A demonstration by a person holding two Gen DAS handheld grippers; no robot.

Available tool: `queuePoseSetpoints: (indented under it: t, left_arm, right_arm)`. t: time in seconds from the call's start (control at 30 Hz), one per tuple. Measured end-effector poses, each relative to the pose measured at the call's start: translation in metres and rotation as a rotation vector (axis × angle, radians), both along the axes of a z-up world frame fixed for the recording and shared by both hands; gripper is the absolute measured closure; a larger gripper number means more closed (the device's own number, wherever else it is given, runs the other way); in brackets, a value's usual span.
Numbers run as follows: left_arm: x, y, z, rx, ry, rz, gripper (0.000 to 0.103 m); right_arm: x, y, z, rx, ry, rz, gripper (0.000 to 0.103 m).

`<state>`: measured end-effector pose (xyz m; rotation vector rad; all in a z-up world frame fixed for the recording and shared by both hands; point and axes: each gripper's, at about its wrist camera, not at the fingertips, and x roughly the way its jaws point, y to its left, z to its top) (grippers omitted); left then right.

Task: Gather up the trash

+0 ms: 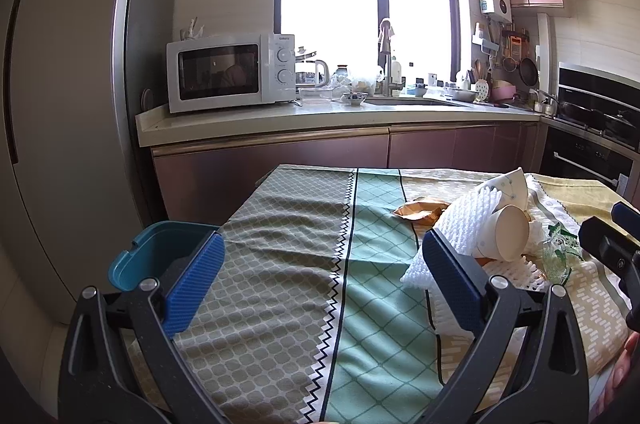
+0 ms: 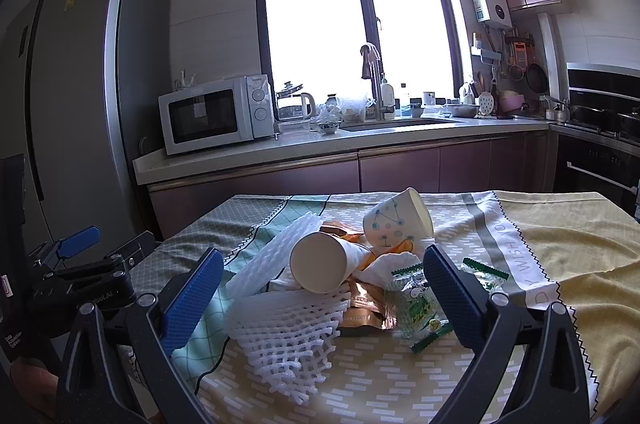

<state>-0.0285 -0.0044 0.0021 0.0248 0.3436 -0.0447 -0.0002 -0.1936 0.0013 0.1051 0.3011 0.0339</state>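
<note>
A heap of trash lies on the patterned tablecloth (image 2: 560,256). It holds a plain paper cup (image 2: 320,264) on its side, a dotted paper cup (image 2: 394,220), white foam fruit netting (image 2: 288,328), a gold-brown wrapper (image 2: 366,308) and a clear green-printed wrapper (image 2: 416,300). My right gripper (image 2: 323,254) is open just in front of the heap, with its fingers either side and nothing held. My left gripper (image 1: 323,238) is open over bare cloth, left of the same netting (image 1: 460,224) and plain cup (image 1: 512,236). A teal bin (image 1: 160,252) stands off the table's left edge, beside the left finger.
An orange wrapper (image 1: 420,210) lies behind the netting. Beyond the table runs a kitchen counter (image 1: 320,118) with a microwave (image 1: 230,76) and a sink. A tall fridge (image 1: 60,104) stands at the left. My right gripper's body (image 1: 612,244) shows at the right edge.
</note>
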Motion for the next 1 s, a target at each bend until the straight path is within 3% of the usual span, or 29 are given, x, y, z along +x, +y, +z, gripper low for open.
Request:
queuePoseSetpoints:
  t: [0.23,0.5,0.8,1.0]
  left_arm:
    - [0.005,-0.002,-0.005,0.001,0.024,-0.022,0.006]
    - [0.030,-0.011,-0.025,-0.002,0.155,-0.137,0.006]
    - [0.054,-0.042,-0.039,0.063,0.189,-0.286,0.008]
    - [0.076,-0.061,-0.040,0.095,0.218,-0.343,0.028]
  right_arm:
    - [0.003,-0.005,-0.002,0.015,0.017,0.001,0.006]
    - [0.024,-0.029,-0.020,0.073,0.149,-0.015,0.006]
    - [0.053,-0.026,-0.023,0.061,0.200,0.058,0.030]
    - [0.086,-0.019,-0.021,0.019,0.252,0.105,0.043]
